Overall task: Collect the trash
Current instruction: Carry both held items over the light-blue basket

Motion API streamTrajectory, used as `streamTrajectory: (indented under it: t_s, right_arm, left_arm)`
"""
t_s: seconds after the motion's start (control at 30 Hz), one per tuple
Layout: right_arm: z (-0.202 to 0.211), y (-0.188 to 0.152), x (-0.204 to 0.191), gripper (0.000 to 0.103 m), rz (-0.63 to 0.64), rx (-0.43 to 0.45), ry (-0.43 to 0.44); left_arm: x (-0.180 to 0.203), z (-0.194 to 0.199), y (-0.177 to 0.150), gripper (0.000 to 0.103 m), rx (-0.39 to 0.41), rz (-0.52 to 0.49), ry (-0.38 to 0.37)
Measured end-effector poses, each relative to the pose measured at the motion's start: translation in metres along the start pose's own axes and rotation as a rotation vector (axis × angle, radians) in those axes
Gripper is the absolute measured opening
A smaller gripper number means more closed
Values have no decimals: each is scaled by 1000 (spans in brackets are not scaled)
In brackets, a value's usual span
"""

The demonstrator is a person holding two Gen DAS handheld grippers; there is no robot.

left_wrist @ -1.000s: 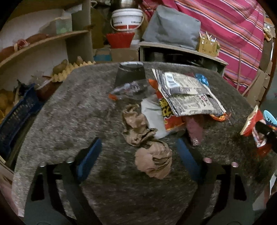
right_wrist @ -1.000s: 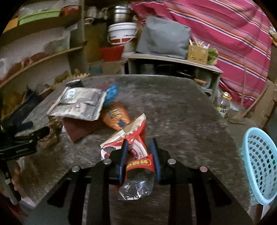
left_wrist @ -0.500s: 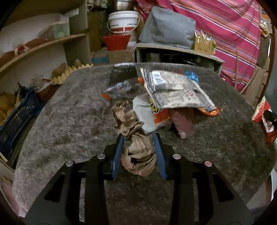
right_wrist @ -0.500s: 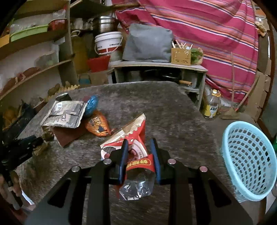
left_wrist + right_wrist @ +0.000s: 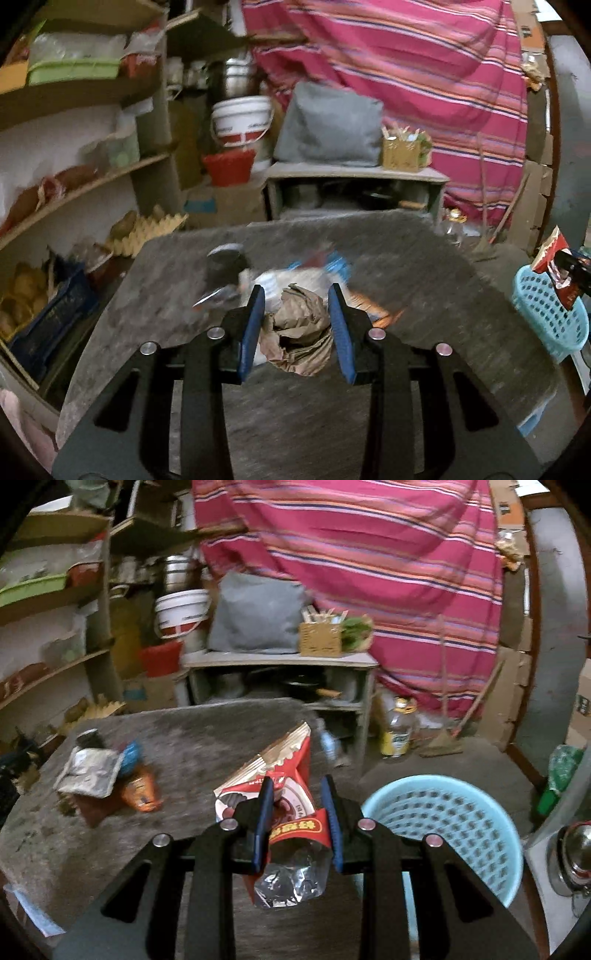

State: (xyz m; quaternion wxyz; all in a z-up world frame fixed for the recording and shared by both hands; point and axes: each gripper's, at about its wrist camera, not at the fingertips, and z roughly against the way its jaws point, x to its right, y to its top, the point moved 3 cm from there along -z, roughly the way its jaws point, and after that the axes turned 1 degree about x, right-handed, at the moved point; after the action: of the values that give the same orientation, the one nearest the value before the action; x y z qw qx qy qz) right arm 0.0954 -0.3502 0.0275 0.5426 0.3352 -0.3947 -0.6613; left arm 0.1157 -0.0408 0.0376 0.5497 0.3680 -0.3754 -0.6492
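Note:
My left gripper (image 5: 296, 295) is shut on a crumpled brown paper ball (image 5: 300, 328), lifted above the grey table (image 5: 406, 266). Behind it lies a blurred pile of wrappers (image 5: 295, 273) beside a dark cup (image 5: 225, 260). My right gripper (image 5: 297, 786) is shut on a red snack wrapper (image 5: 284, 771) with a clear plastic tail, held near the table's right edge. A light blue basket (image 5: 454, 819) stands on the floor just right of it. In the left wrist view the red snack wrapper (image 5: 554, 258) hangs over the blue basket (image 5: 550, 314).
On the table stay a silver pouch (image 5: 90, 775), an orange wrapper (image 5: 142, 790) and a blue scrap (image 5: 129, 755). Shelves (image 5: 74, 184) run along the left, with a blue crate (image 5: 55, 314) below. A low cabinet (image 5: 280, 679), a bottle (image 5: 399, 727) and a striped cloth (image 5: 369, 554) are behind.
The left gripper closed on the brown paper ball and lifted it off the table. The right gripper carried the red wrapper rightward and up, so the blue basket now lies close beside it.

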Motion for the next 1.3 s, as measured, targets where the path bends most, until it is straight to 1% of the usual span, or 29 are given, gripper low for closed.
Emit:
streamTrajectory:
  t_s: [0.13, 0.2, 0.27, 0.33, 0.4, 0.47, 0.53, 0.67, 0.73, 0.83, 0.97, 1.1, 1.2, 1.3]
  right_arm:
    - [-6, 9, 48, 27, -44, 15, -57]
    - [-10, 8, 64, 27, -62, 18, -76]
    - [-13, 0, 84, 27, -70, 22, -101]
    - [-17, -9, 96, 27, -59, 7, -124]
    - [-21, -15, 107, 27, -42, -7, -138]
    - [-24, -17, 122, 27, -52, -13, -153]
    - [-24, -16, 137, 27, -88, -2, -161]
    - [-30, -17, 153, 27, -84, -7, -191]
    - [-30, -19, 165, 27, -96, -8, -213]
    - [-27, -22, 184, 27, -155, -5, -223]
    - [-25, -28, 203, 27, -203, -15, -237]
    - [-29, -32, 210, 27, -209, -35, -251]
    - [-31, -34, 212, 27, -207, -41, -253]
    - [-30, -34, 215, 27, -216, -40, -253]
  left_arm:
    - [46, 1, 15, 34, 28, -30, -46]
    - [76, 1, 19, 34, 42, -55, -77]
    - [99, -4, 19, 34, 45, -77, -105]
    - [130, -10, 19, 34, 50, -95, -150]
    - [153, -16, 19, 34, 54, -102, -192]
    - [184, -23, 18, 34, 60, -110, -245]
    - [209, -30, 15, 34, 55, -119, -284]
    - [256, -49, 9, 34, 17, -131, -362]
    - [275, -53, 7, 34, 12, -138, -391]
    - [300, -59, 3, 34, 2, -149, -431]
    - [327, -71, -2, 35, -36, -157, -479]
    - [350, -80, -5, 35, -64, -156, -517]
    - [368, -90, -12, 35, -110, -159, -550]
    - [377, -95, -14, 36, -121, -178, -546]
